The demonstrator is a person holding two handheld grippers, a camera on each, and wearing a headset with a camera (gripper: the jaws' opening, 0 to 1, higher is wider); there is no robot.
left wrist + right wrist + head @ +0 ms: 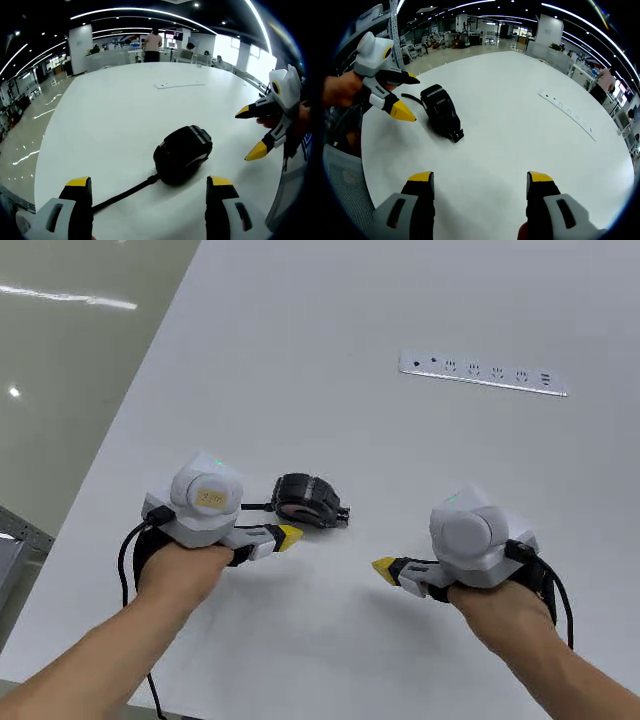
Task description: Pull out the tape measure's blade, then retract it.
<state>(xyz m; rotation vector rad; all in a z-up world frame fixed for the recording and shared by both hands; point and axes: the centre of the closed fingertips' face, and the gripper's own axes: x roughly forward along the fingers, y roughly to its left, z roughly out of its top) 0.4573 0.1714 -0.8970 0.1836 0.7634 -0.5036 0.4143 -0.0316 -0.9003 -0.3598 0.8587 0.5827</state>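
Observation:
A black tape measure (pixel 308 500) lies on the white table (pixel 330 370), blade wound in, its hook end toward the right. Its black wrist strap (pixel 125 192) trails back toward the left gripper. My left gripper (pixel 285 537) hovers just left of the case, open, with the tape measure (pixel 182 152) a short way ahead of its jaws and untouched. My right gripper (pixel 385 568) hangs open to the lower right, apart from the tape measure (pixel 440 111). The left gripper view catches the right gripper (pixel 249 132) at its right edge. The left gripper (pixel 409 97) appears at the upper left of the right gripper view.
A white power strip (pixel 482 373) lies flat farther back on the right. The table's left edge (pixel 150 360) runs diagonally, with floor beyond it. Bare tabletop surrounds the tape measure. A person (pixel 151 44) stands far off in the office.

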